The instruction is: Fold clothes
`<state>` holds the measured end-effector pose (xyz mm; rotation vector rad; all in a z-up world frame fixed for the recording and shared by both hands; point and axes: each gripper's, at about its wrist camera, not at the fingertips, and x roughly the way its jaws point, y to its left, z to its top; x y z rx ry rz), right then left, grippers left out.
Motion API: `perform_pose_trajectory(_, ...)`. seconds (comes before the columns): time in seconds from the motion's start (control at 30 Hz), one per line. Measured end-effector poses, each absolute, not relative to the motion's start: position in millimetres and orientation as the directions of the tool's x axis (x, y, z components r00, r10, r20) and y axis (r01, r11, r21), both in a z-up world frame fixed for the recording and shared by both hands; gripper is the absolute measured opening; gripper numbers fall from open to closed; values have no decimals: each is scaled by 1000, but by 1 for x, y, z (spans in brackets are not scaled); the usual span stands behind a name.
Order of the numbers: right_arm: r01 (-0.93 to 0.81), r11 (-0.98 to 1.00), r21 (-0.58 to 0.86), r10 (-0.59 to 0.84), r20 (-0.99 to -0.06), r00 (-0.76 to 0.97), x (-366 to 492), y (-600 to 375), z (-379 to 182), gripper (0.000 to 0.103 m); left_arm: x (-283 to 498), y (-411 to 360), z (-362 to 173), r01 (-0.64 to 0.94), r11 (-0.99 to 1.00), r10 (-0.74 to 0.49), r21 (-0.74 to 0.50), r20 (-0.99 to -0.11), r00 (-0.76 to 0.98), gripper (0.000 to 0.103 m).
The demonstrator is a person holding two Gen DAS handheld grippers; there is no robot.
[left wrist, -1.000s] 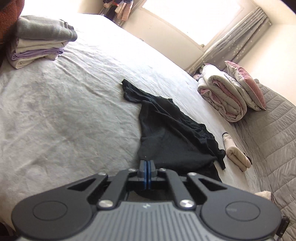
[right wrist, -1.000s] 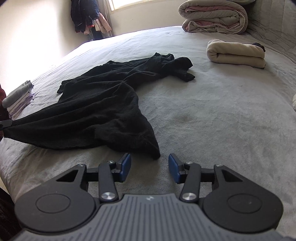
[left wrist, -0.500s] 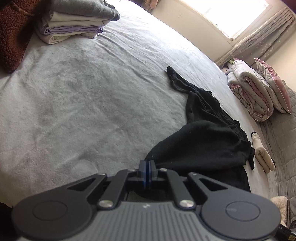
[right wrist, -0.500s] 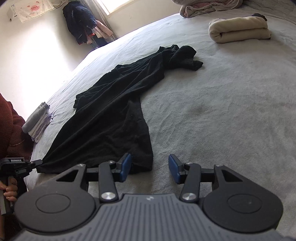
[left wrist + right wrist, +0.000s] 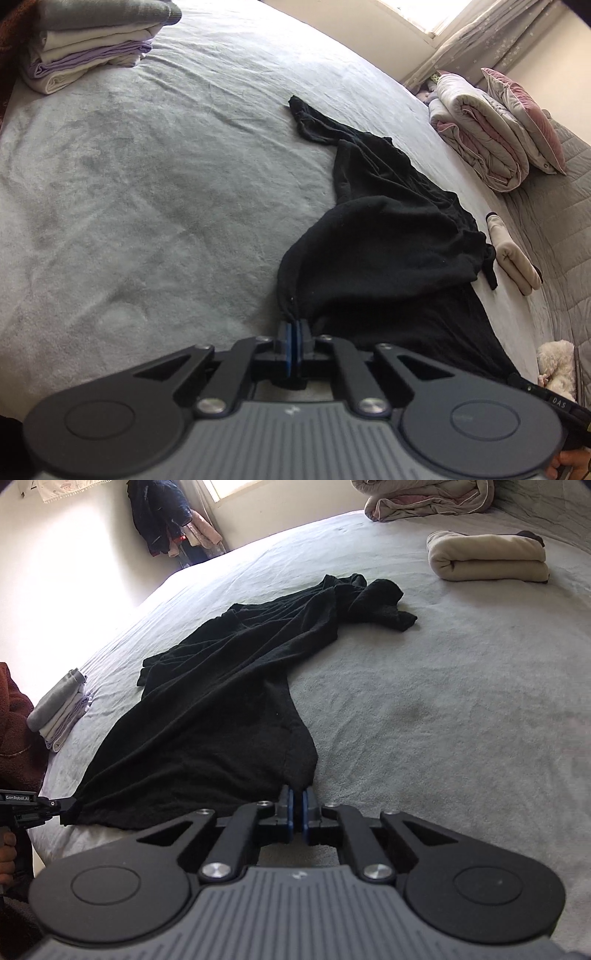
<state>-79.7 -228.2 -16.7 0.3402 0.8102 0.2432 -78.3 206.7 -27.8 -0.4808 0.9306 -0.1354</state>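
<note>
A black garment point(image 5: 388, 243) lies stretched out on the grey bed point(image 5: 147, 192). My left gripper point(image 5: 294, 328) is shut on one near corner of it, the cloth bunched at the blue pads. In the right wrist view the garment point(image 5: 221, 701) runs from the near edge toward the far middle. My right gripper point(image 5: 296, 801) is shut on its other near corner. The left gripper point(image 5: 55, 806) also shows at the far left of that view, holding the hem taut along the bed's near edge.
A stack of folded clothes point(image 5: 88, 48) sits at the far left, also in the right wrist view point(image 5: 59, 709). A rolled beige cloth point(image 5: 487, 555) lies at the right. A folded quilt point(image 5: 480, 133) and pillow point(image 5: 524, 114) lie by the window. Clothes point(image 5: 166, 513) hang in the corner.
My right gripper has moved forward to the garment's near corner and shut on it. My left gripper has kept its hold and drawn its corner back, pulling the hem tauter.
</note>
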Motion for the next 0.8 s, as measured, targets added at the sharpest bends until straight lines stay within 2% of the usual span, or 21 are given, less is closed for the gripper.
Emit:
perform_pose_trajectory(0.2,-76,930,360,315,-674,669,-118,-248,16,5,-91,195,-1,-22,866,-403,-500,-721,563,2)
perform_pose_trajectory(0.43,-74,946,315,284,-697,658,-158,-263,40,5,-113,179,9,60,868,-453,-493,-736,503,2)
perform_pose_trajectory(0.8,-28,964,266,238,-806,541,-165,-266,-1,6,-121,162,-30,80,912,-399,-403,-819,413,3)
